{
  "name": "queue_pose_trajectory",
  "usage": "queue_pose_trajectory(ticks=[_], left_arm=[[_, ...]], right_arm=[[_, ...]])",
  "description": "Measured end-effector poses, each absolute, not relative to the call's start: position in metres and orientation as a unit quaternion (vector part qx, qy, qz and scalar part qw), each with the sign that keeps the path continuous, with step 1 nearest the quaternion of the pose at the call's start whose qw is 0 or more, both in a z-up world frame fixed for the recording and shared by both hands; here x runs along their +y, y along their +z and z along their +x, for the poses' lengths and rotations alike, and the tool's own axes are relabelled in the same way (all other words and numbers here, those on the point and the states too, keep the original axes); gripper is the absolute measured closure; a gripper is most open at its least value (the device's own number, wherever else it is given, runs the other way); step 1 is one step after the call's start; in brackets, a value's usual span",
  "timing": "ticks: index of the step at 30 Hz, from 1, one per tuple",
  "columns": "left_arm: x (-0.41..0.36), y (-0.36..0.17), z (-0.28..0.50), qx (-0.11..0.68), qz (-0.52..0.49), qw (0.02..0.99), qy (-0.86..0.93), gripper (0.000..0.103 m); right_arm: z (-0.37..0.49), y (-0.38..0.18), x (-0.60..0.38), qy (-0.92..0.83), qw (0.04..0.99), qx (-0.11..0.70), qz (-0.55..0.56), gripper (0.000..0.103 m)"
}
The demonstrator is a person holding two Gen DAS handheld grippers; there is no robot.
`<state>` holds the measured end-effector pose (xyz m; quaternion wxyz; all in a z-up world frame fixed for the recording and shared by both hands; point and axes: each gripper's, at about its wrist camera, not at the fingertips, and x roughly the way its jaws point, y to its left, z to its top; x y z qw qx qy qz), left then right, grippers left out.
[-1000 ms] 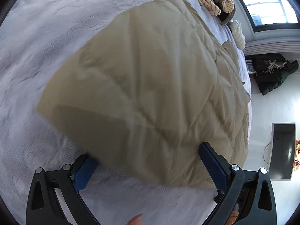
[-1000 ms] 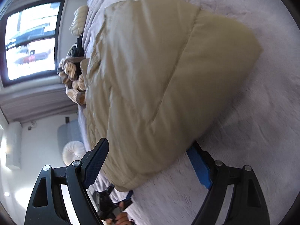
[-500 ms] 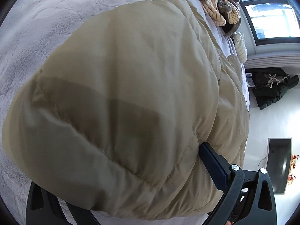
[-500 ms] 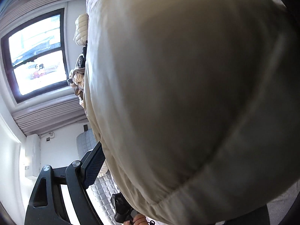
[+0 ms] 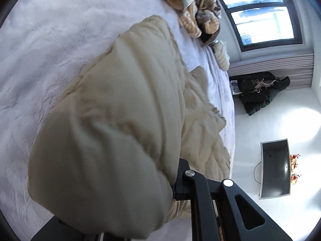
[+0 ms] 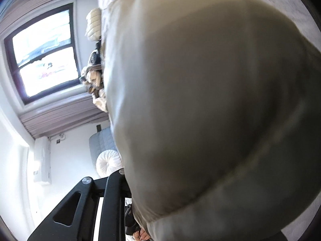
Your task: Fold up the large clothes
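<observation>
A beige padded coat [image 5: 124, 120] lies on a bed with a pale lilac fleece cover [image 5: 50, 40]. My left gripper [image 5: 156, 192] is shut on a bunched edge of the coat. That edge is lifted and bulges over the jaws, hiding the left finger; only the right finger [image 5: 181, 172] shows. In the right wrist view the coat [image 6: 210, 100] fills most of the frame. My right gripper's [image 6: 160, 182] jaws are closing with coat fabric between them. One finger [image 6: 117, 177] presses against the fabric and the other is hidden.
A heap of striped clothes [image 5: 192, 16] and a cream knit [image 5: 220, 54] lie at the bed's far end by a window [image 5: 260, 16]. A dark jacket [image 5: 258, 92] and a monitor [image 5: 274, 170] are on the white floor. A round white cushion [image 6: 109, 165] sits beside the bed.
Both grippers went from open beside the coat's near edge to closed on it. The left one has risen, lifting the fabric, which now bulges close to both cameras.
</observation>
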<state>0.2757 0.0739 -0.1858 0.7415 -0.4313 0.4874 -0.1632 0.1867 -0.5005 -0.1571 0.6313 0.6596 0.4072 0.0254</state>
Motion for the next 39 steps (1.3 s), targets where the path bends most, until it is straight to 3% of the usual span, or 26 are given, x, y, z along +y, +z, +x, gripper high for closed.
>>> queue_pose_trajectory(ticks=[12, 24, 26, 28, 33, 36, 38, 39], left_arm=[[0.097, -0.154, 0.192, 0.503, -0.41, 0.733, -0.203, 0.087], [0.136, -0.203, 0.089, 0.59, -0.379, 0.685, -0.196, 0.087], [0.136, -0.21, 0.087, 0.599, -0.376, 0.681, -0.188, 0.085], [0.133, -0.21, 0.088, 0.611, -0.354, 0.686, -0.176, 0.076], [0.129, -0.197, 0.086, 0.63, -0.306, 0.693, -0.169, 0.076], [0.124, -0.178, 0.086, 0.632, -0.268, 0.708, -0.165, 0.076], [0.122, -0.165, 0.084, 0.637, -0.234, 0.716, -0.163, 0.076], [0.121, -0.159, 0.081, 0.638, -0.224, 0.719, -0.163, 0.076]], right_arm=[[0.121, -0.112, -0.485, 0.041, 0.639, 0.405, 0.653, 0.081], [-0.001, -0.126, -0.454, 0.01, 0.61, 0.422, 0.67, 0.079], [-0.005, -0.139, -0.455, -0.008, 0.606, 0.429, 0.67, 0.074], [-0.006, -0.143, -0.459, -0.017, 0.607, 0.437, 0.664, 0.067], [-0.006, -0.132, -0.455, -0.046, 0.612, 0.457, 0.644, 0.054], [-0.013, -0.116, -0.45, -0.065, 0.619, 0.472, 0.624, 0.037], [-0.015, -0.101, -0.444, -0.072, 0.629, 0.485, 0.603, 0.02], [-0.017, -0.092, -0.44, -0.075, 0.637, 0.494, 0.587, 0.02]])
